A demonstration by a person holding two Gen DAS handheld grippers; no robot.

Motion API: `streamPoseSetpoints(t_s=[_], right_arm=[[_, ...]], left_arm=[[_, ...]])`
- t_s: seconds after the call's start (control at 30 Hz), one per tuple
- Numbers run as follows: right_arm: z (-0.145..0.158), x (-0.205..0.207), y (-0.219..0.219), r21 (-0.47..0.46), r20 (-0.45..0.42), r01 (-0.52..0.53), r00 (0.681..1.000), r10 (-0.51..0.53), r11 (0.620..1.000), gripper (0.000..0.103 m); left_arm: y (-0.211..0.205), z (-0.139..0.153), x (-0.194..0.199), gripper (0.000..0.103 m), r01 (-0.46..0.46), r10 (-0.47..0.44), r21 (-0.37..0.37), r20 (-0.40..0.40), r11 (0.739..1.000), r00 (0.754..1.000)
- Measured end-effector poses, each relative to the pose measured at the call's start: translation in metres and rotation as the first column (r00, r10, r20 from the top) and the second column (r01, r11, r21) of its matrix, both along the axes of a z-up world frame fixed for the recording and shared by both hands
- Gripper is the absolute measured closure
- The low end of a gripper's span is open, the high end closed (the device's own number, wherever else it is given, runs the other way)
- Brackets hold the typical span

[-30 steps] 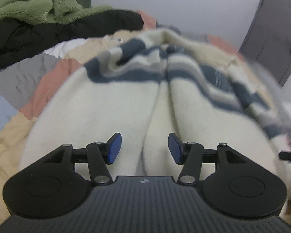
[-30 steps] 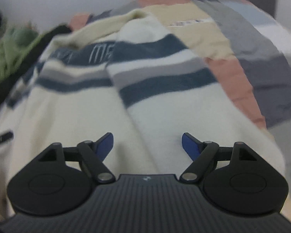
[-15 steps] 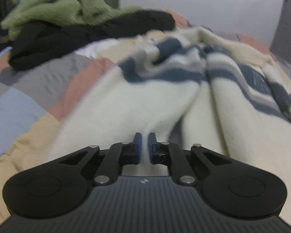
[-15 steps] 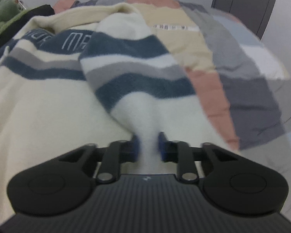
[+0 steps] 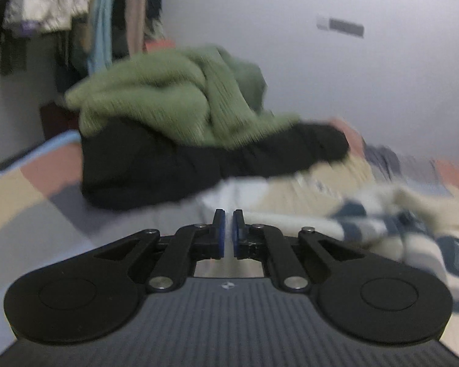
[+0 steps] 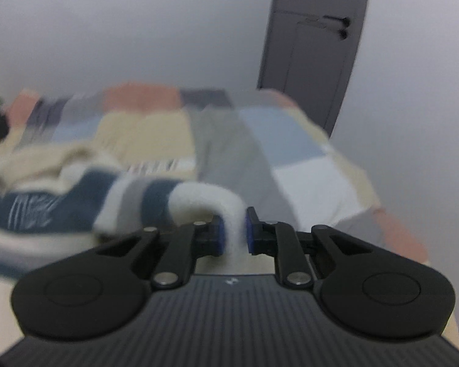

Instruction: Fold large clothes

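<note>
2 grippers angle down over the patchwork quilt (image 6: 260, 140). The right gripper (image 6: 233, 229) has its pads pinched on a fold of the fluffy cream, navy and grey striped sweater (image 6: 85, 202), which trails left across the bed. The left gripper (image 5: 228, 232) is closed to a slit, with pale fabric between the pads. Beyond lie a ribbed green knit (image 5: 168, 101) on a black garment (image 5: 174, 165), pale walls and a grey door (image 6: 315, 46).

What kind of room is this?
Most likely a bedroom: there is a bed with a patchwork quilt, clothes hanging on a rack by the wall, and a grey door.
</note>
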State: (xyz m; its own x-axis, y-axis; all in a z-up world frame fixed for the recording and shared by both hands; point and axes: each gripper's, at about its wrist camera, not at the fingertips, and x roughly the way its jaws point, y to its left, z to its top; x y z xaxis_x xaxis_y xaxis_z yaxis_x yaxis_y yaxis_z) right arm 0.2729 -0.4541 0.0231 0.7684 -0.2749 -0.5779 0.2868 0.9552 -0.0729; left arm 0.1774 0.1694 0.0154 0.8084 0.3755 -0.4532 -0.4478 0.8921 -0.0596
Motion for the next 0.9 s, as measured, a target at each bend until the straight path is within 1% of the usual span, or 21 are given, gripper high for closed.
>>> streamPoseSetpoints(t_s=[0.03,0.07,0.1,0.13,0.17,0.2,0.23,0.3,0.37,0.47,0.53,0.63,0.67,0.73,0.77,0.8,0.83,0.87,0.9], right_arm=[[0.004,0.005,-0.005,-0.003,0.012,0.01,1.0,-0.009,1.0,0.087],[0.005,0.011,-0.009,-0.008,0.023,0.015,1.0,-0.015,1.0,0.087],[0.004,0.017,-0.012,-0.018,0.029,0.02,0.999,-0.019,1.0,0.087],[-0.001,0.022,-0.014,-0.029,0.028,0.027,0.999,-0.027,0.999,0.087],[-0.008,0.027,-0.014,-0.037,0.024,0.035,0.999,-0.034,0.999,0.087],[-0.02,0.032,-0.014,-0.047,0.013,0.042,0.999,-0.041,0.998,0.087],[-0.033,0.036,-0.014,-0.057,-0.005,0.053,0.999,-0.054,0.997,0.086],[-0.062,0.043,-0.016,-0.058,-0.037,0.069,0.997,-0.071,0.996,0.086],[-0.091,0.046,-0.02,-0.042,-0.071,0.085,0.994,-0.088,0.995,0.086],[-0.115,0.042,-0.021,0.013,-0.102,0.1,0.99,-0.098,0.995,0.084],[-0.121,0.037,-0.021,0.06,-0.105,0.117,0.988,-0.111,0.991,0.084],[-0.114,0.03,-0.019,0.107,-0.095,0.142,0.987,-0.132,0.984,0.08],[-0.11,0.027,-0.017,0.121,-0.091,0.147,0.986,-0.136,0.982,0.075],[-0.099,0.015,-0.014,0.175,-0.071,0.151,0.987,-0.141,0.973,0.055],[-0.095,0.009,-0.014,0.211,-0.056,0.148,0.989,-0.14,0.966,0.04],[-0.088,0.002,-0.012,0.242,-0.037,0.142,0.99,-0.137,0.96,0.034],[-0.082,-0.005,-0.008,0.266,-0.017,0.133,0.991,-0.133,0.955,0.033],[-0.075,-0.012,-0.002,0.287,-0.003,0.115,0.993,-0.119,0.951,0.033],[-0.069,-0.016,0.003,0.299,0.008,0.097,0.995,-0.104,0.949,0.034]], left_arm=[[0.004,0.003,0.004,0.099,-0.021,0.021,0.034,0.013,0.999,1.0],[0.007,0.004,0.007,0.102,-0.062,0.06,0.091,0.027,0.994,0.998],[0.012,0.003,0.01,0.102,-0.089,0.084,0.136,0.038,0.987,0.996],[0.019,-0.001,0.015,0.102,-0.102,0.098,0.14,0.035,0.985,0.995],[0.024,-0.006,0.02,0.102,-0.101,0.1,0.115,0.02,0.988,0.995],[0.03,-0.015,0.026,0.102,-0.089,0.09,0.074,-0.01,0.993,0.996],[0.033,-0.023,0.031,0.102,-0.077,0.08,0.055,-0.039,0.995,0.996],[0.031,-0.044,0.04,0.102,-0.027,0.03,0.032,-0.113,0.999,0.993],[0.03,-0.059,0.051,0.102,0.018,-0.018,-0.001,-0.177,1.0,0.984],[0.026,-0.071,0.057,0.102,0.042,-0.046,-0.023,-0.224,0.999,0.974],[0.023,-0.07,0.055,0.102,0.048,-0.055,-0.035,-0.224,0.998,0.973],[0.02,-0.064,0.045,0.101,0.06,-0.073,-0.065,-0.21,0.996,0.975],[0.019,-0.062,0.041,0.101,0.065,-0.08,-0.078,-0.208,0.995,0.975],[0.013,-0.054,0.027,0.099,0.073,-0.091,-0.096,-0.193,0.993,0.977],[0.008,-0.05,0.017,0.094,0.076,-0.094,-0.102,-0.183,0.992,0.979],[0.004,-0.044,0.01,0.086,0.081,-0.098,-0.109,-0.167,0.991,0.981],[-0.001,-0.038,0.0,0.08,0.084,-0.102,-0.123,-0.143,0.989,0.985],[-0.005,-0.031,-0.011,0.067,0.096,-0.111,-0.145,-0.105,0.985,0.988],[-0.01,-0.026,-0.02,0.06,0.114,-0.127,-0.168,-0.071,0.979,0.989]])
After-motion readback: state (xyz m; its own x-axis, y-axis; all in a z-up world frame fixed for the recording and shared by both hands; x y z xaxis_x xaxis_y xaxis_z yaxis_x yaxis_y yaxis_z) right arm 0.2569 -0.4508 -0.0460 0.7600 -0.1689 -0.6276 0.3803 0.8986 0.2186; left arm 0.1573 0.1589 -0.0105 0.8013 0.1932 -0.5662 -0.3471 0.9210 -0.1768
